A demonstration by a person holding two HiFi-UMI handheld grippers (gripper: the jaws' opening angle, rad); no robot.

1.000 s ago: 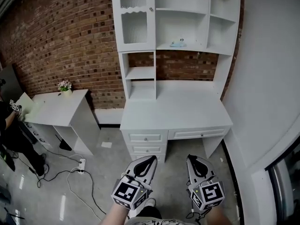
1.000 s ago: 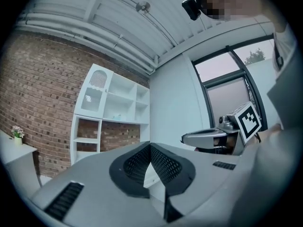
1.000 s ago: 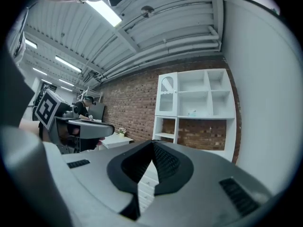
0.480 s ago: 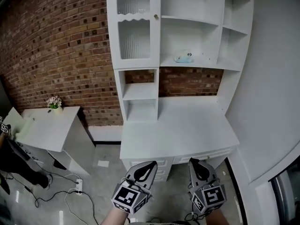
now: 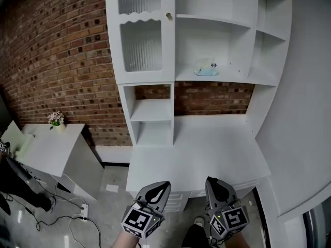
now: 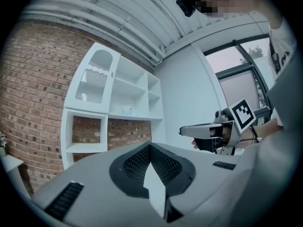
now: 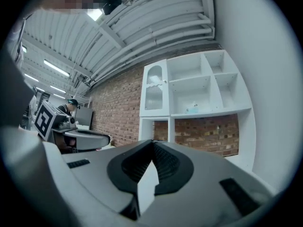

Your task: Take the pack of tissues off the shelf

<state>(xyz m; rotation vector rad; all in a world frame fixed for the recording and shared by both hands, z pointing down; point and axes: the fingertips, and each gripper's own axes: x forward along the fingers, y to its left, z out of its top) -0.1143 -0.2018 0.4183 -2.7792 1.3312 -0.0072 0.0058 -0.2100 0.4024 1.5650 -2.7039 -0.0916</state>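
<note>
A pale blue pack of tissues [image 5: 206, 67] lies on a middle shelf of the white desk hutch [image 5: 227, 79], right of the glass door. The same pack shows small and far in the left gripper view [image 6: 127, 111] and the right gripper view [image 7: 192, 109]. My left gripper [image 5: 162, 184] and right gripper [image 5: 211, 181] hang low at the desk's front edge, far below the pack. Both have their jaws pressed together with nothing between them.
The white desktop [image 5: 207, 149] stretches below the hutch, with drawers at its front. A glass-fronted cabinet door [image 5: 139, 32] is at the upper left. A second white table [image 5: 51, 149] with a small flower pot [image 5: 56, 120] stands left by the brick wall; cables lie on the floor.
The view has come closer to the desk and tilted up; the shelf and tissues now look larger and the drawers are mostly out of sight. Both grippers stay shut at the bottom.
</note>
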